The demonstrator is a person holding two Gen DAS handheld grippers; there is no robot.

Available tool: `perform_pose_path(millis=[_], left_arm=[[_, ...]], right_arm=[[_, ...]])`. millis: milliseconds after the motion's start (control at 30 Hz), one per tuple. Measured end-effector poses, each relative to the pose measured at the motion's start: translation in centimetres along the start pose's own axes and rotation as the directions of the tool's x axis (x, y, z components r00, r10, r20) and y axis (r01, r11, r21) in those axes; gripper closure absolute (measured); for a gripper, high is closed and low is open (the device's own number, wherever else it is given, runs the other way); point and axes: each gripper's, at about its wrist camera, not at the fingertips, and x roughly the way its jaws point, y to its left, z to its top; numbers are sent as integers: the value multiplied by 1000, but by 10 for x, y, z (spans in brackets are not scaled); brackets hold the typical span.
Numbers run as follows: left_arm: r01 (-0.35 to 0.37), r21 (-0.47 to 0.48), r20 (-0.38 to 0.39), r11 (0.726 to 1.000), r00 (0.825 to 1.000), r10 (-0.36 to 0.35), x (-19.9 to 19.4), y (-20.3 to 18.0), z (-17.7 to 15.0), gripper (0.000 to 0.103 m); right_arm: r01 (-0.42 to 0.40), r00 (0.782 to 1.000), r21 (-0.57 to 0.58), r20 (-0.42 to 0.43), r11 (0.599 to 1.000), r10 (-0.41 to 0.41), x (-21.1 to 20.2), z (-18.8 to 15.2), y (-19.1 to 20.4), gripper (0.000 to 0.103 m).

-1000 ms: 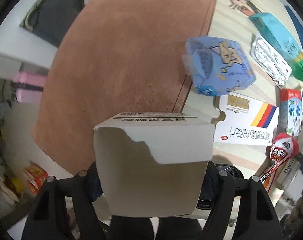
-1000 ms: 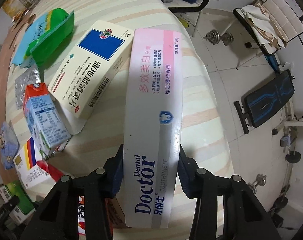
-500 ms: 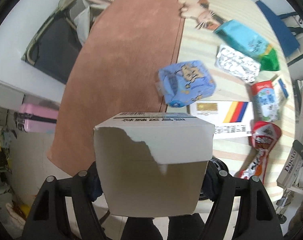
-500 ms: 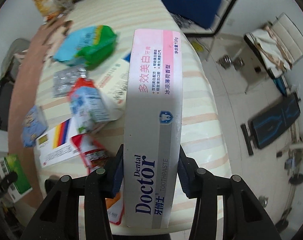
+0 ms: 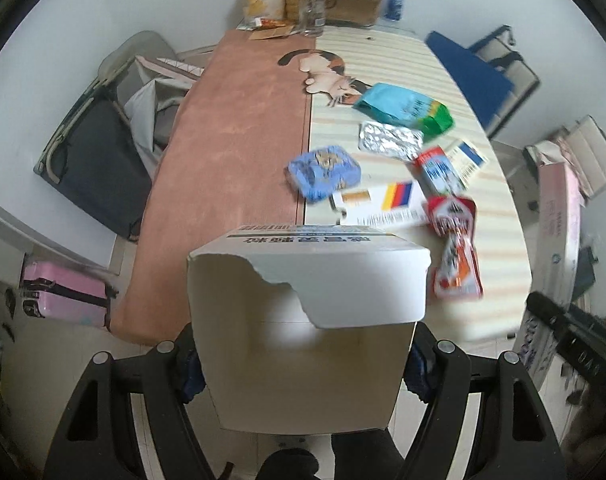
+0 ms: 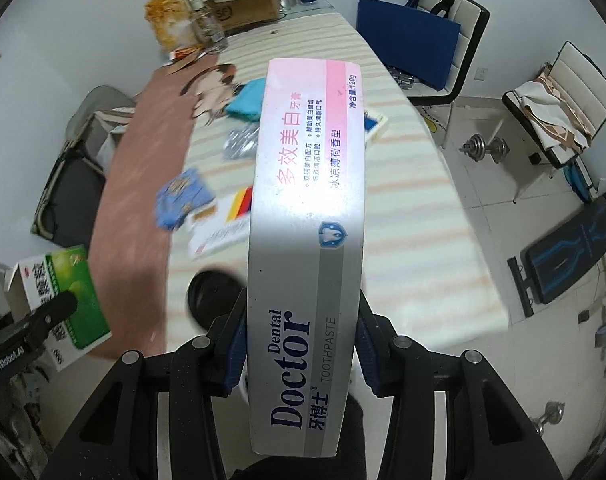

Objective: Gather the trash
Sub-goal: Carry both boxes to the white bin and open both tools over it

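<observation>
My left gripper (image 5: 303,368) is shut on a white carton with a torn flap (image 5: 307,280), held high over the near end of the table. In the right wrist view the same carton (image 6: 69,292) shows its green printed side at lower left. My right gripper (image 6: 303,356) is shut on a long pink-and-grey toothpaste box (image 6: 307,216). Lying on the striped mat are a blue packet (image 5: 323,174), a silver foil sheet (image 5: 389,140), a teal and green bag (image 5: 403,108), a small milk carton (image 5: 437,172), a striped white box (image 5: 383,204) and a red wrapper (image 5: 455,252).
The table's left half carries a brown cloth (image 5: 239,152). Bottles and a cardboard box (image 5: 351,0) crowd its far end. Chairs stand on both sides, with a pink suitcase (image 5: 63,294) on the floor at left. At right lie dumbbells (image 6: 485,146) and a black bench (image 6: 567,248).
Both grippers have risen and drawn back from the table, each keeping its box. The table now looks smaller and its whole length is in view.
</observation>
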Motion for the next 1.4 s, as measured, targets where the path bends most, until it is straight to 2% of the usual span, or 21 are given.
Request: perform_pose_path(millis=[100,200,300,367,500,633,667,700,800,867,900,933,967,1000,1067,1100,1167,1200,1267,1400], left_arm=[[42,17,-7,999,999,-42,-11,13,-37,30],[65,18,-48,998,997,-64,-7,22,-69,29],[79,14,-105,997,992,-77,7,27,-98,30],[84,8,-157,996,984,-81,28,30,-116,30],[110,-48,-274,993,954,-119,94,38,-157,30],[122,-124,-362,985,919,-159,184,49,-190,30],[134,-150,-391,980,902,-183,215,52,-199,30],[137,-164,-407,977,892,-194,233,54,-204,30],[159,-199,-480,967,844,-238,319,55,-225,29],[161,-200,-516,966,821,-244,366,56,-236,27],[155,-194,-525,969,818,-236,385,57,-239,25],[155,-185,-527,970,818,-231,398,57,-242,22],[155,-174,-531,973,817,-225,411,58,-245,7],[141,-159,-533,977,821,-205,427,59,-247,0],[128,-148,-524,981,831,-188,439,65,-252,0],[104,-135,-517,985,841,-160,444,69,-256,0],[71,-125,-492,990,862,-124,445,73,-258,0],[49,-120,-475,992,874,-101,442,80,-263,0],[12,-103,-455,995,889,-58,435,86,-265,0],[-39,-84,-452,996,892,-3,421,94,-276,0]], right_arm=[[-3,1000,-1,-21,1000,3,-11,-55,16,55],[-15,997,14,-72,1000,16,-9,-104,24,55],[-27,988,18,-148,999,29,6,-153,29,55],[-36,975,23,-219,999,40,28,-187,30,55],[-55,939,33,-339,998,63,84,-242,29,55],[-69,889,55,-449,996,86,172,-290,14,55],[-76,873,63,-478,995,96,203,-302,10,55],[-78,861,67,-498,995,101,228,-312,6,55],[-84,830,63,-547,994,105,305,-336,0,55],[-99,802,67,-585,993,119,351,-350,-4,55],[-104,791,63,-599,993,121,371,-354,-5,55],[-121,776,58,-617,991,131,391,-359,-5,55],[-135,764,61,-629,989,143,414,-365,-5,54],[-136,760,64,-633,989,145,430,-367,-5,54],[-140,757,63,-637,988,148,455,-371,-6,50],[-130,763,58,-631,990,137,464,-371,-7,36],[-104,788,56,-605,993,116,470,-374,-9,19],[-92,796,54,-596,994,106,471,-374,-9,15],[-43,821,41,-568,998,58,467,-373,-11,7],[40,856,-18,-516,999,-43,463,-360,-6,3]])
